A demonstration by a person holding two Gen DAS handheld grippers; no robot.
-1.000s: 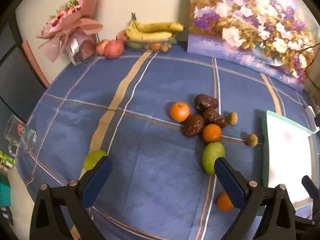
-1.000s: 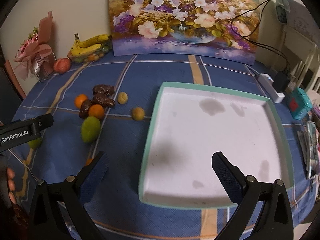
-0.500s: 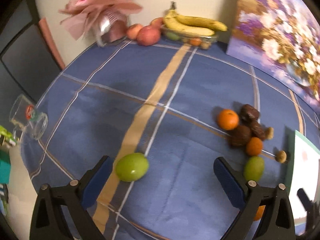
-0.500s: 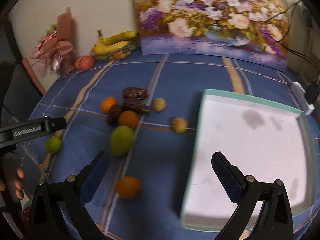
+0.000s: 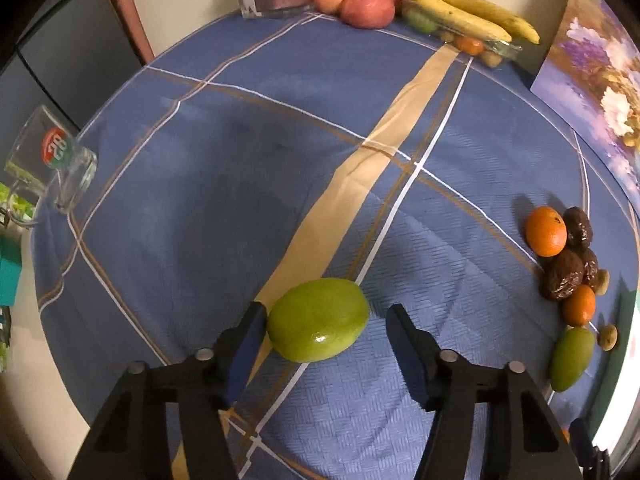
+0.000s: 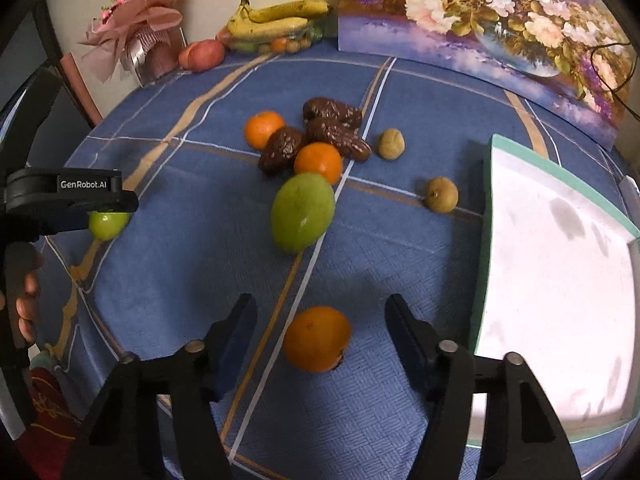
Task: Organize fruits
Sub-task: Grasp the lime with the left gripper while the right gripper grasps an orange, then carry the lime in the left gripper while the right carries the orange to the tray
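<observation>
A green fruit (image 5: 318,320) lies on the blue cloth between the jaws of my left gripper (image 5: 326,314), which are closing. The left pad touches its side and the right pad stands a little off. In the right wrist view an orange (image 6: 317,338) sits between the closing jaws of my right gripper (image 6: 320,304), with a gap on each side. Beyond it lie a larger green fruit (image 6: 303,212), two more oranges (image 6: 319,162), dark dates (image 6: 332,112) and two small brown fruits (image 6: 441,195). The white tray (image 6: 486,200) with a green rim is at the right.
Bananas (image 6: 276,20) on a clear box and apples (image 6: 204,54) stand at the back wall beside a pink bouquet (image 6: 136,32). A flower painting (image 6: 480,12) leans behind the tray. A glass mug (image 5: 52,160) sits near the table's left edge.
Both grippers came down and leftwards, and their jaws narrowed. The left one now straddles the green fruit. The right one left the tray and now straddles the orange.
</observation>
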